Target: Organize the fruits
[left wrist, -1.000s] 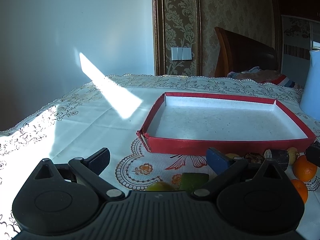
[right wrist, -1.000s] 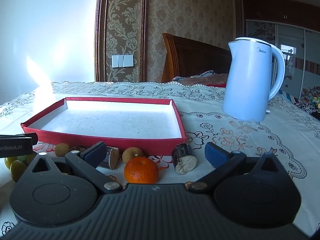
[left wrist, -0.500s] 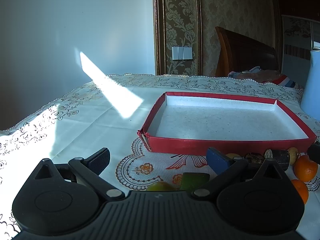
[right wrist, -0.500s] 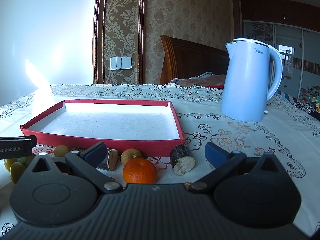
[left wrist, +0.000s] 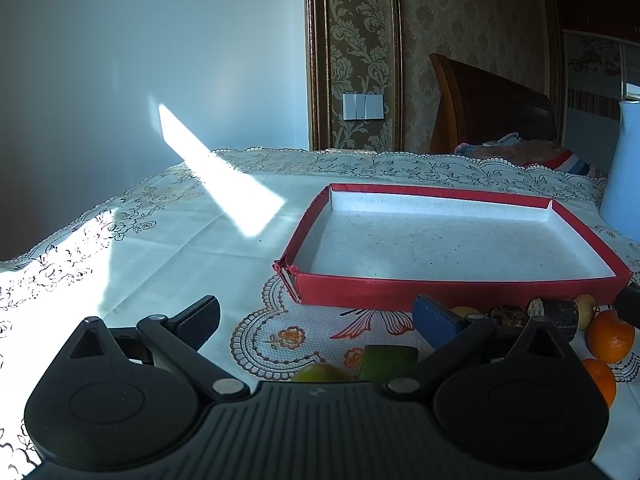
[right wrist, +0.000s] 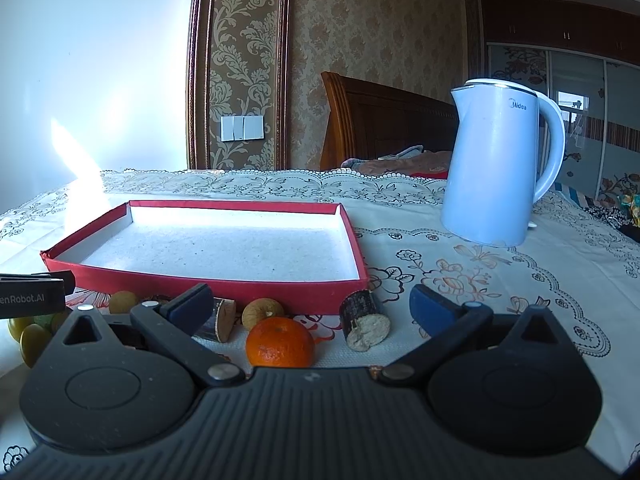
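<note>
Left gripper (left wrist: 316,318) low over the tabletop (left wrist: 180,236), fingers (left wrist: 198,316) spread wide, nothing between them. Just past the fingers, at 12 o'clock: a green fruit (left wrist: 320,373) beside a dark green piece (left wrist: 386,360), both partly hidden by the gripper body. Red tray (left wrist: 460,290) at 1 o'clock, white inside, nothing in it. Along the tray's near wall, at 2 to 3 o'clock: a small round fruit (left wrist: 586,307), a dark stub (left wrist: 558,314), two oranges (left wrist: 610,336).

Right gripper (right wrist: 312,308) also low over the tabletop, fingers (right wrist: 434,310) wide apart, gripping nothing. An orange (right wrist: 280,342) straight ahead at 12 o'clock between the fingers, touching neither. A cut stick piece (right wrist: 364,320) just right of it at 1 o'clock, a tan round fruit (right wrist: 263,314) at 11 o'clock, another cut piece (right wrist: 220,319) by the left finger. Yellow-green fruits (right wrist: 28,338) at 9 o'clock, under the other gripper's tip. White kettle (right wrist: 496,164) upright at 2 o'clock, well apart from the tray. All fruit outside the tray.
</note>
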`<state>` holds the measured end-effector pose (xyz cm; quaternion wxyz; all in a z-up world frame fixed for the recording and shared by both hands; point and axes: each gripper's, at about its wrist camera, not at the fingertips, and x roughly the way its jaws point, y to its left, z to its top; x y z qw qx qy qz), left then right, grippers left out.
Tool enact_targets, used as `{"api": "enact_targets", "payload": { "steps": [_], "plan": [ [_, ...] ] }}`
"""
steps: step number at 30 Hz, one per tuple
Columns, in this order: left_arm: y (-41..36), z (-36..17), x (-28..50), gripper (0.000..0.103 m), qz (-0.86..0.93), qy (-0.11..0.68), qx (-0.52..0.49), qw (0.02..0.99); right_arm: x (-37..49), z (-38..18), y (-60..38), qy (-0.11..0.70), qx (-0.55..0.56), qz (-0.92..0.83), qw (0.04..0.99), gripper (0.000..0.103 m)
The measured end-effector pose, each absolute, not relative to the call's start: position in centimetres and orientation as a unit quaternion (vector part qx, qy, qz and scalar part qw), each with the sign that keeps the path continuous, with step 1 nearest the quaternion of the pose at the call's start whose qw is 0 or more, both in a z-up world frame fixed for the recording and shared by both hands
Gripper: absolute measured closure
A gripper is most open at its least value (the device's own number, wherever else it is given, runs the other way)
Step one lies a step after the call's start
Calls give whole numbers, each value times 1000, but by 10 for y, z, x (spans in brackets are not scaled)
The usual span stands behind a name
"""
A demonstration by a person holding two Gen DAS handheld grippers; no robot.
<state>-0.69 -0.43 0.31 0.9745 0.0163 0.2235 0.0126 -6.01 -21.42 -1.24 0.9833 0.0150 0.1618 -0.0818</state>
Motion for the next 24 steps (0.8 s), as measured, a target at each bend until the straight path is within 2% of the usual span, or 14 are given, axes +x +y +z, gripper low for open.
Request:
{"api": "enact_targets", "payload": {
  "steps": [24],
  "plan": [
    [-4,3,-7,0,10,221,13,975,-48,-17,-214,195,9,-81,977,0]
  ]
}}
